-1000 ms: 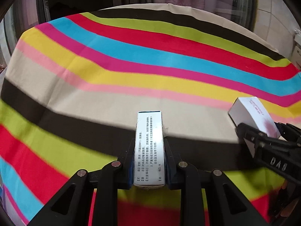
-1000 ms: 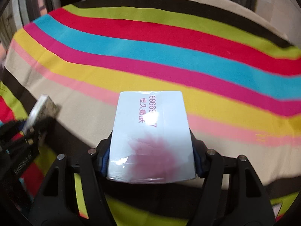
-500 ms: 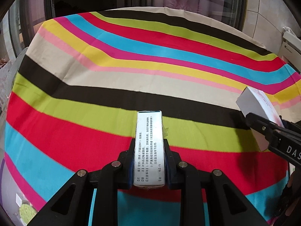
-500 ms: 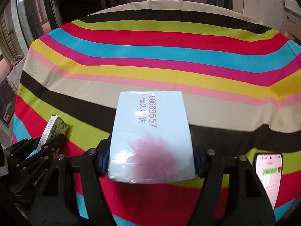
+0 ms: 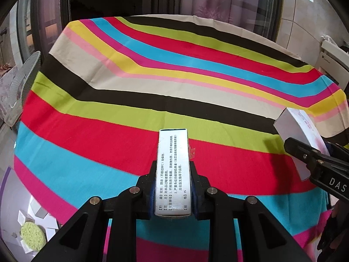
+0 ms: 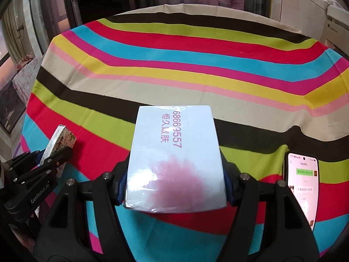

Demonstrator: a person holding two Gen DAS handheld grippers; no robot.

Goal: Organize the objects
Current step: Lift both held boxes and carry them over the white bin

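My left gripper point(image 5: 173, 187) is shut on a narrow white medicine box point(image 5: 173, 170) with black print, held above the striped tablecloth point(image 5: 152, 87). My right gripper point(image 6: 175, 187) is shut on a wide white box point(image 6: 175, 159) with pink print and a pink smudge, also held above the cloth. The wide box shows at the right edge of the left wrist view point(image 5: 298, 131). The narrow box shows at the left of the right wrist view point(image 6: 59, 142), between the left gripper's fingers.
A smartphone point(image 6: 302, 185) with its screen lit lies on the cloth at the right. Off the table at lower left sit white cartons and a green sponge point(image 5: 32, 232). A standing fan point(image 5: 24, 83) is at the left. Curtains and windows are behind the table.
Both grippers have pulled back and up from the table with their boxes still held. More of the near stripes, the table edges and the phone have come into view.
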